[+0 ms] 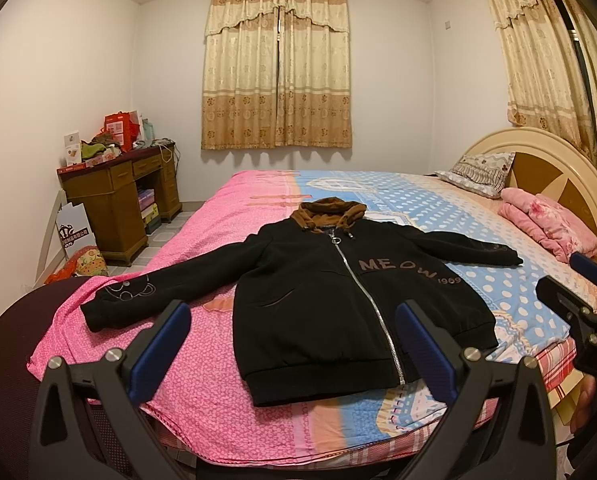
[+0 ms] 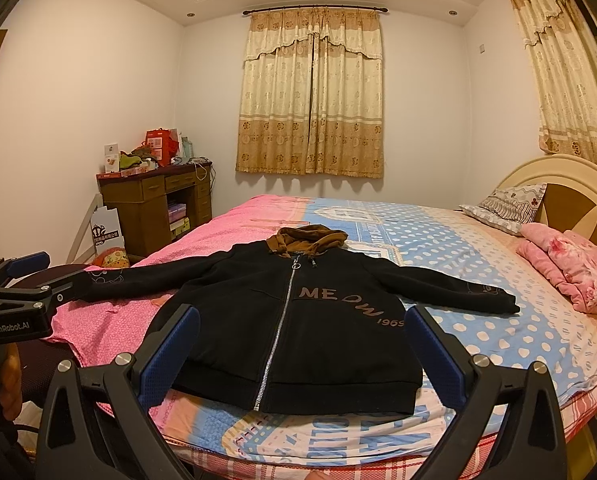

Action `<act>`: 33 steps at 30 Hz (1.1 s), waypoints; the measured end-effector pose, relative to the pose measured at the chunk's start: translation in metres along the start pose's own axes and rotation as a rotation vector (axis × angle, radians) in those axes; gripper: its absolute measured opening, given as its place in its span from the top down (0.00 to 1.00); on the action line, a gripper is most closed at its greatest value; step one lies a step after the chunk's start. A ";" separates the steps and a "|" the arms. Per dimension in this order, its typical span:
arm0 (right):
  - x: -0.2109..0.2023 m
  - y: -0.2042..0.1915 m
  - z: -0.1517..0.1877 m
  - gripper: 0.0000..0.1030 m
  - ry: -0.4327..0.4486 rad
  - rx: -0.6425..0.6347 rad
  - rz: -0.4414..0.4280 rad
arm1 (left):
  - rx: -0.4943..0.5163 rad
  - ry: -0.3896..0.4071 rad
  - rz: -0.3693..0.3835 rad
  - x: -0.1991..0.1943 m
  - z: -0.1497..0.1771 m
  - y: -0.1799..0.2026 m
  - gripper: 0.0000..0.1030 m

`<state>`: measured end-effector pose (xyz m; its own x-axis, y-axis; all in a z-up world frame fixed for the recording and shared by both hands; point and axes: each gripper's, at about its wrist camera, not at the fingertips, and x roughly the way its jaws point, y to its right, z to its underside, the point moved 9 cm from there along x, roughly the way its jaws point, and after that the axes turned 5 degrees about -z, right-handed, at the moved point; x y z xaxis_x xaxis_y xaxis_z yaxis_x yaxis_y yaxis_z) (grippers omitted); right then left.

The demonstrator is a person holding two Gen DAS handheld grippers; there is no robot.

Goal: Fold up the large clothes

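Both the left gripper (image 1: 292,344) and right gripper (image 2: 302,348) hang with jaws spread wide, empty, short of the hem of the black zip hoodie (image 2: 290,320). It lies flat, sleeves outstretched, on the bed (image 2: 518,344). Thick, soft, fairly heavy: pinch a sleeve cuff.

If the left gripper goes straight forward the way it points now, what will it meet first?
Most likely the black jacket on the bed. The open left gripper frames its lower hem and zipper, with nothing between, though depth is unclear.
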<state>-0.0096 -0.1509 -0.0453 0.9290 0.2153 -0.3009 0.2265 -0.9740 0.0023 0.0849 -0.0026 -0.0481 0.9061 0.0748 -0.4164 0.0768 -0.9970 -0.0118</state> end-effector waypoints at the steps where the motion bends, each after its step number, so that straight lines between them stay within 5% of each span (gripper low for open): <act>1: 0.000 0.000 0.001 0.01 0.000 0.000 -0.001 | 0.001 0.000 0.000 0.000 0.000 0.000 0.00; 22: 0.008 -0.005 -0.001 0.01 -0.005 0.001 -0.037 | 0.034 -0.015 0.010 0.011 0.002 0.002 0.00; 33: 0.074 0.042 0.023 0.01 -0.091 0.037 -0.049 | 0.068 -0.124 0.087 0.082 0.007 0.019 0.00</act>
<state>0.0621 -0.1778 -0.0896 0.8865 0.2568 -0.3849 0.2581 -0.9649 -0.0494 0.1576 -0.0158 -0.0891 0.8496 -0.0113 -0.5273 -0.0322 -0.9990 -0.0306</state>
